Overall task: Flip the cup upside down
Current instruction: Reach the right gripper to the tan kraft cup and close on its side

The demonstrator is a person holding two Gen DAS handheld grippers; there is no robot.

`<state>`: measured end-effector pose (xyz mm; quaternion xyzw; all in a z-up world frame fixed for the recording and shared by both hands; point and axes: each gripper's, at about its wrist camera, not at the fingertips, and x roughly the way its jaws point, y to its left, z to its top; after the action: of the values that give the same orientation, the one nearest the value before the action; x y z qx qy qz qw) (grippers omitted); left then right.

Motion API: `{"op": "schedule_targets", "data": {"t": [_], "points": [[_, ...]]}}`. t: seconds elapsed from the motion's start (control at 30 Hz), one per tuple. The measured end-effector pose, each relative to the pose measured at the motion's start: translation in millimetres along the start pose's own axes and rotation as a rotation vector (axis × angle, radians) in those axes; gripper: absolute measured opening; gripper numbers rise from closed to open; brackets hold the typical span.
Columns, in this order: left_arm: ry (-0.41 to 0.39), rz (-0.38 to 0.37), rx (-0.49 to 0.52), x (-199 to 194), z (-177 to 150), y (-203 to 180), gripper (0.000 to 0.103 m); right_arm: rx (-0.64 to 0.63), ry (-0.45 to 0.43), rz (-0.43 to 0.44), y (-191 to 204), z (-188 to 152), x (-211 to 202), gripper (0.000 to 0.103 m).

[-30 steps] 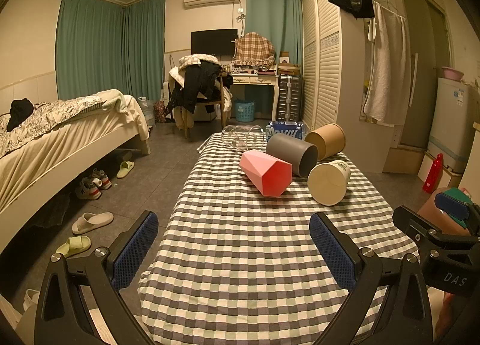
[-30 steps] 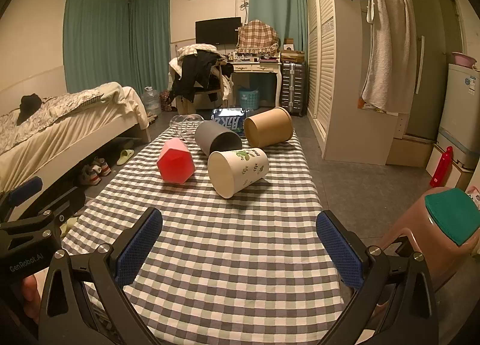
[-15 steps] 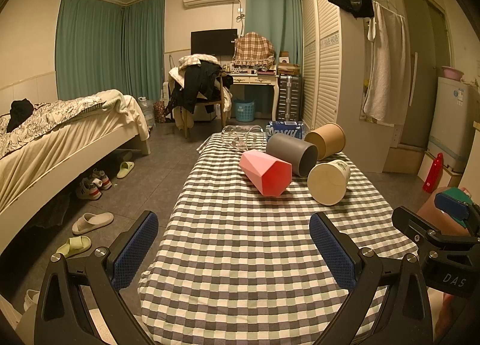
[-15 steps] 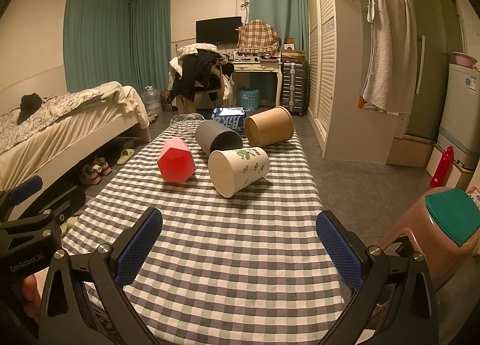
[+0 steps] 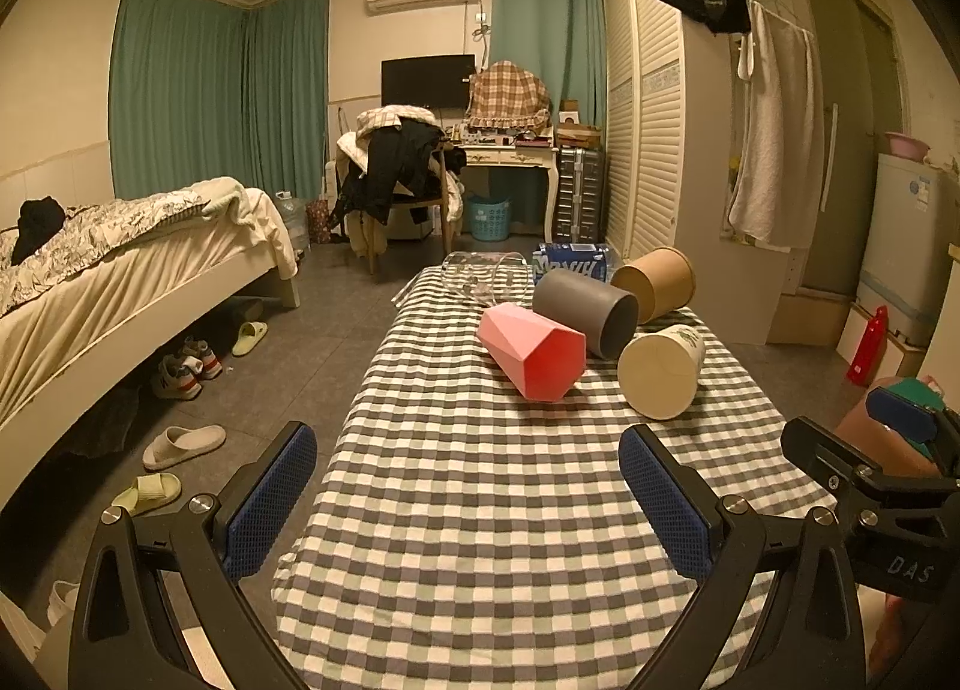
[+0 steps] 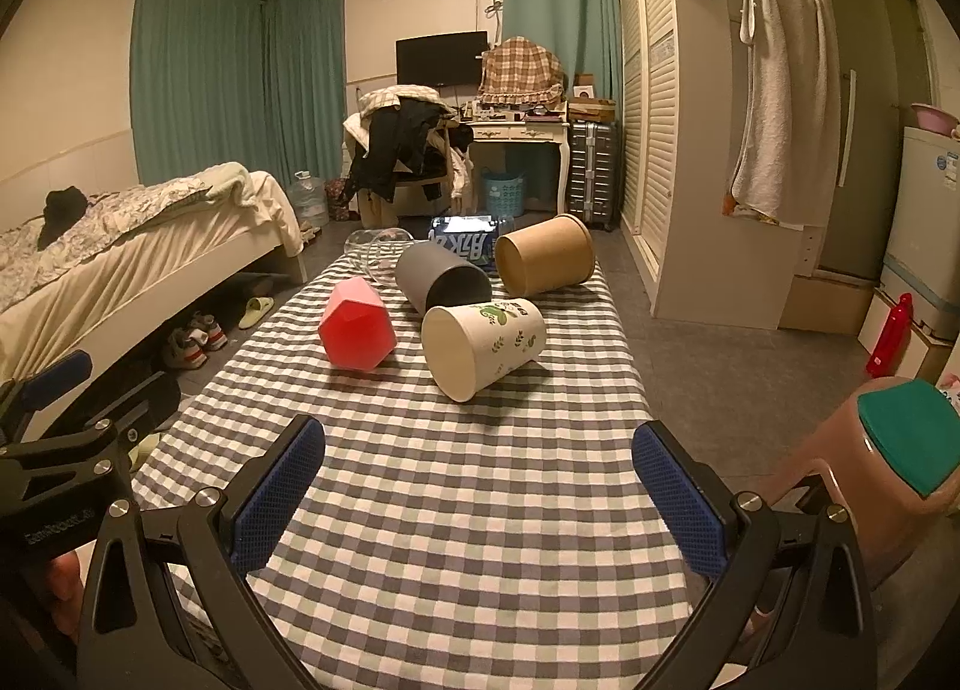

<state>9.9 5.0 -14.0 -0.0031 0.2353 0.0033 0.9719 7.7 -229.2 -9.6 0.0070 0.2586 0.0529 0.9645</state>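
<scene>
Several cups lie on their sides at the far half of a checked tablecloth table (image 5: 480, 510): a red faceted cup (image 5: 534, 351) (image 6: 357, 327), a grey cup (image 5: 585, 312) (image 6: 441, 279), a white leaf-print cup (image 5: 660, 369) (image 6: 483, 345) and a brown paper cup (image 5: 657, 282) (image 6: 546, 264). My left gripper (image 5: 468, 504) is open and empty over the table's near end. My right gripper (image 6: 480, 504) is open and empty beside it, also short of the cups.
A clear glass item (image 5: 480, 276) and a blue packet (image 5: 570, 264) lie at the table's far end. A bed (image 5: 120, 282) with shoes under it stands left. A pink bin with green lid (image 6: 894, 450) stands at right, a wardrobe (image 6: 690, 150) beyond.
</scene>
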Motion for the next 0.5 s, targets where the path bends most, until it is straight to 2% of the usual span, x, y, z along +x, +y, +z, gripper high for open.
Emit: {"op": "schedule_targets", "data": {"t": [0.23, 0.4, 0.5], "points": [[0.036, 0.02, -0.008, 31, 23, 2, 0.103, -0.013, 0.023, 0.023, -10, 32, 27, 0.103], [0.05, 0.021, -0.03, 64, 51, 3, 0.103, -0.029, 0.017, -0.047, -19, 77, 54, 0.103], [0.052, 0.021, -0.027, 88, 72, 3, 0.103, 0.0, 0.052, -0.076, -29, 100, 81, 0.103]]}}
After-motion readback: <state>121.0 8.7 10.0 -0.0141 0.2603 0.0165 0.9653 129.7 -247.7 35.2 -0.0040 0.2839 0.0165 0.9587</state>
